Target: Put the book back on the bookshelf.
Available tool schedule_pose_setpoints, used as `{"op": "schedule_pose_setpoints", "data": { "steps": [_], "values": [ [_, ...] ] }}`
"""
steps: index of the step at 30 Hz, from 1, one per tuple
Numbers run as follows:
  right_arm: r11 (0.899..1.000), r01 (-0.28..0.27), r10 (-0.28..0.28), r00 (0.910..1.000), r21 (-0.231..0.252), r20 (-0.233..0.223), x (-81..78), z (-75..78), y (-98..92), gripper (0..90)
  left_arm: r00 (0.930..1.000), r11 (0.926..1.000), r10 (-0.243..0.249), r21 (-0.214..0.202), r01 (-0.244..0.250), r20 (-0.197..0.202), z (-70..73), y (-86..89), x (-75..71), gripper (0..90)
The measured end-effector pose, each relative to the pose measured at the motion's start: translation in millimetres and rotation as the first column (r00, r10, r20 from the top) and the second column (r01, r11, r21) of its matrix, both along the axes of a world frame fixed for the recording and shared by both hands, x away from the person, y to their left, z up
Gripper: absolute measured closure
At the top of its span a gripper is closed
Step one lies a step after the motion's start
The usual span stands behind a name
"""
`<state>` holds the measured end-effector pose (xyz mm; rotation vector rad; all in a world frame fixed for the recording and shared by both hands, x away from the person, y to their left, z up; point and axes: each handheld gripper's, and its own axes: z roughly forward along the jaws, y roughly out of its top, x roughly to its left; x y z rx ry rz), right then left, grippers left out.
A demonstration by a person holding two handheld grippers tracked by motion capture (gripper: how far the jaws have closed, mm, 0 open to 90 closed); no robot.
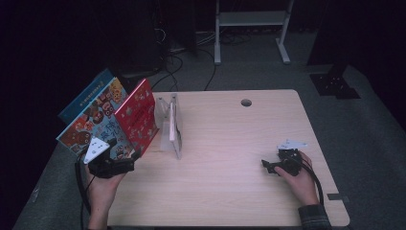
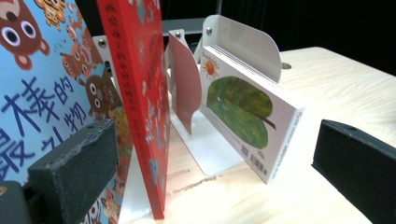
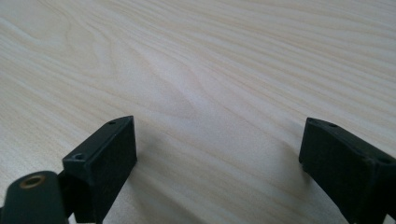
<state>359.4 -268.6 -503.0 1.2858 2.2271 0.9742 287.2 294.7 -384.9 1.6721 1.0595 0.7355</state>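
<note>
1. The left gripper [image 1: 125,162], near the worktop's [image 1: 230,191] front-left corner, has its jaws wide apart with nothing between the pads; it looks freed from the books.
2. The right gripper [image 1: 269,166] rests near the front-right edge, jaws apart over bare wood, apparently waiting.
3. The red book [image 2: 140,93] stands on its lower edge by the left edge, leaning on the blue picture book [image 2: 42,93], spine toward the gripper.
4. Beyond, the white book [image 2: 247,107] tilts against the metal bookend [image 2: 243,42], long axis running toward the far edge.
</note>
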Motion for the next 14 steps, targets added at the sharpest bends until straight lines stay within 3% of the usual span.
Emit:
{"op": "schedule_pose_setpoints", "data": {
  "steps": [6,14],
  "values": [
    [1.0,0.0,0.0,1.0,0.0,0.0,0.0,0.0,0.0,10.0,0.9999,0.9999,-0.01,0.003,0.01,-0.002,-4.3,-2.9,-13.4,0.0],
    [1.0,0.0,0.0,1.0,0.0,0.0,0.0,0.0,0.0,10.0,0.9997,0.9997,-0.022,0.0,0.022,-0.002,-5.1,-5.2,-13.8,0.0]
  ]
}}
